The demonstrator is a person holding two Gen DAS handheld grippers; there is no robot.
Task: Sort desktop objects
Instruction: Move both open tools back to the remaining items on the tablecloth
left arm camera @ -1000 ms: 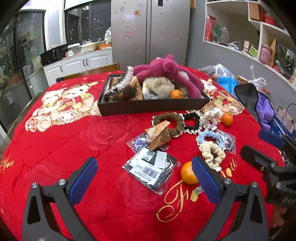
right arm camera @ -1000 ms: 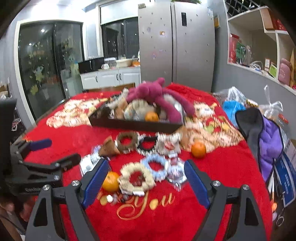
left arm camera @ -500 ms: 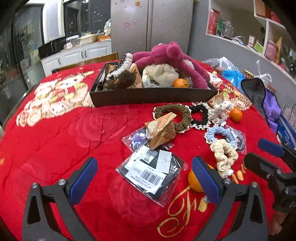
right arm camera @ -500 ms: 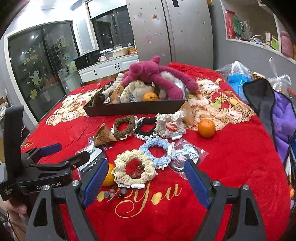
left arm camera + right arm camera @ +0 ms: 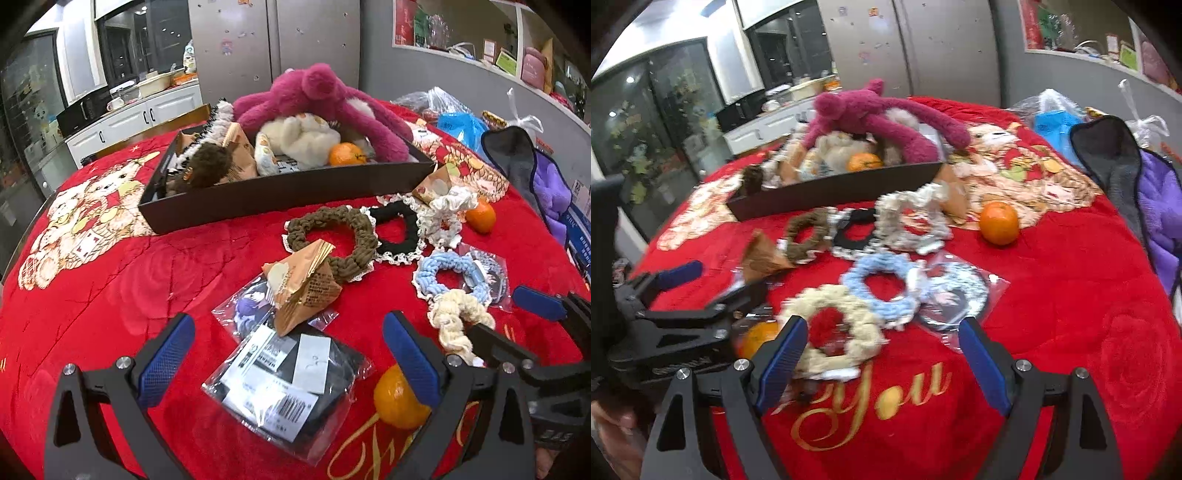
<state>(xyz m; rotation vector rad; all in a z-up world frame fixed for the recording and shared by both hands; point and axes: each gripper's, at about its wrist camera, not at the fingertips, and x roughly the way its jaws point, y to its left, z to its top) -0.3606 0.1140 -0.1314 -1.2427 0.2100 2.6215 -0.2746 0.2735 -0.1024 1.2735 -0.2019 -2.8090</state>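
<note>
My left gripper [image 5: 291, 354] is open and empty, hanging over a clear bag with a black item [image 5: 288, 384] and a brown snack packet [image 5: 303, 284]. An orange [image 5: 397, 400] lies by its right finger. My right gripper [image 5: 882, 362] is open and empty, over a cream scrunchie [image 5: 838, 325]; a light blue scrunchie [image 5: 882, 284] and a bagged scrunchie [image 5: 955, 295] lie just beyond. Brown [image 5: 332, 236], black [image 5: 395, 229] and white [image 5: 443, 218] scrunchies lie before the dark tray [image 5: 280, 192], which holds a pink plush [image 5: 325, 96], a white plush and an orange.
A second orange [image 5: 999, 221] lies on the red cloth at the right. A purple and grey fabric item [image 5: 1152, 199] and plastic bags [image 5: 1052, 114] sit at the table's right edge. Each gripper shows in the other's view: right [image 5: 535, 332], left [image 5: 679, 310].
Both grippers have moved forward and lower toward the table, so the objects look larger. The right wrist view is blurred from motion. Both stay open and nothing was picked up.
</note>
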